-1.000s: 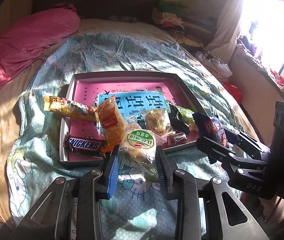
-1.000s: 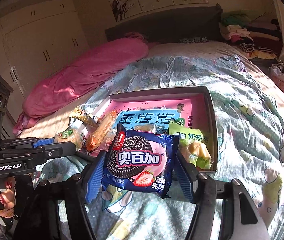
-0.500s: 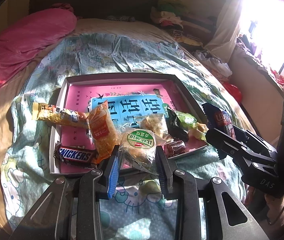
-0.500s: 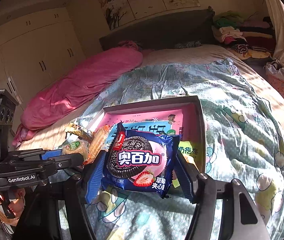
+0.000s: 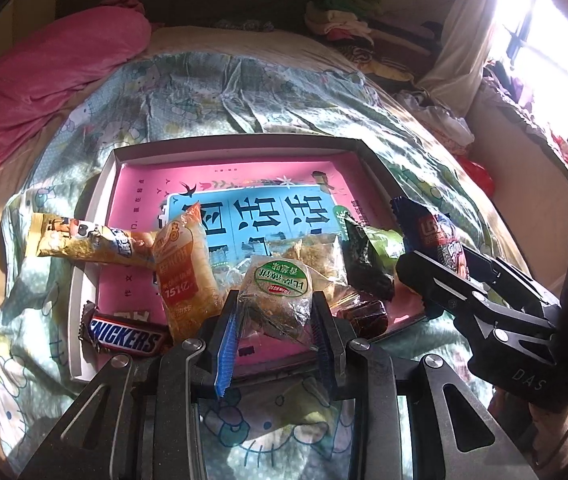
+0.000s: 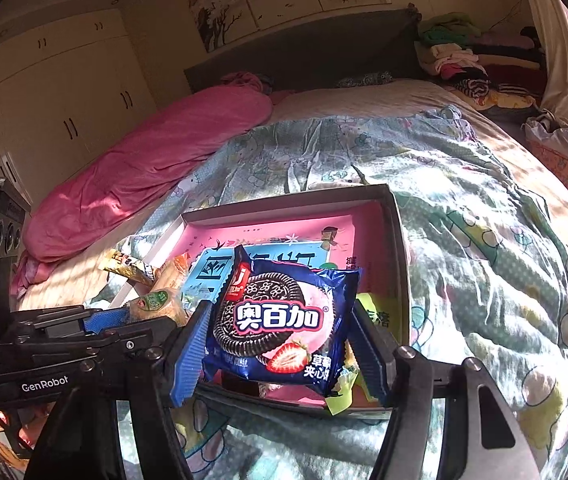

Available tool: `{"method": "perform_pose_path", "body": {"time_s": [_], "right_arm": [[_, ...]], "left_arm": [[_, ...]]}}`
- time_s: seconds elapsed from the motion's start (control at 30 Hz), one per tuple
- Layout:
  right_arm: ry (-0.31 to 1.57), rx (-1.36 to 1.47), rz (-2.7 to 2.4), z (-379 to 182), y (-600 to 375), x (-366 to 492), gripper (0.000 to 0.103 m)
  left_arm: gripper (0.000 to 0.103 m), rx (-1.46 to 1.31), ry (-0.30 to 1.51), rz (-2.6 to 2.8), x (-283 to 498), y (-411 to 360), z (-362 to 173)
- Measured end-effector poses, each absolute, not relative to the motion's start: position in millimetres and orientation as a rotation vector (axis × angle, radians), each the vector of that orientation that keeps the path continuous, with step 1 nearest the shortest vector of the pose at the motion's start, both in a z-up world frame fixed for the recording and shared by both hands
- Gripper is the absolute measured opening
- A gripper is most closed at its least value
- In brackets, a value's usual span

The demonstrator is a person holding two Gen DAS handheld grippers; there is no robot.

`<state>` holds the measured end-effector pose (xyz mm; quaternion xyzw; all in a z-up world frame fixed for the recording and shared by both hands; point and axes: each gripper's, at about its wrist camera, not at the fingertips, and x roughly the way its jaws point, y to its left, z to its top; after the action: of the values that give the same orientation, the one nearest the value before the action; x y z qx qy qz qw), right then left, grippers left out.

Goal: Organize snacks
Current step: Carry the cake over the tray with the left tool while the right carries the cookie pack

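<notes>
sunlit bedding, a crumpled cartoon-print quilt (image 5: 212, 92), carries the shallow grey box (image 5: 224, 148) with its glossy pink printed liner. i've got both tongs loaded above its near edge, presumably so each packet can drop into a free patch. my left gripper (image 5: 276, 328) is clamped on the clear crinkly pastry packet (image 5: 280, 292) with the round green label; my right gripper (image 6: 284, 340) pinches the shiny blue cookie packet (image 6: 284, 316) by its sides, face up. inside lie a snickers bar (image 5: 126, 336), an orange wafer packet (image 5: 184, 268) and a long yellow packet (image 5: 84, 240) overhanging the left rim.
</notes>
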<state>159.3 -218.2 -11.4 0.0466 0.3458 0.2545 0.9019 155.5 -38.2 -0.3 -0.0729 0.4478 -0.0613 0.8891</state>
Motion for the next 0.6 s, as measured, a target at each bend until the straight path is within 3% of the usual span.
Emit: {"method": "perform_pose_path", "body": {"time_s": [0.6], "right_arm": [[0.753,0.04,0.529,-27,-203,173,0.067]], "left_arm": [[0.035,-0.128,0.931,-0.11,165,-43,-4]]}}
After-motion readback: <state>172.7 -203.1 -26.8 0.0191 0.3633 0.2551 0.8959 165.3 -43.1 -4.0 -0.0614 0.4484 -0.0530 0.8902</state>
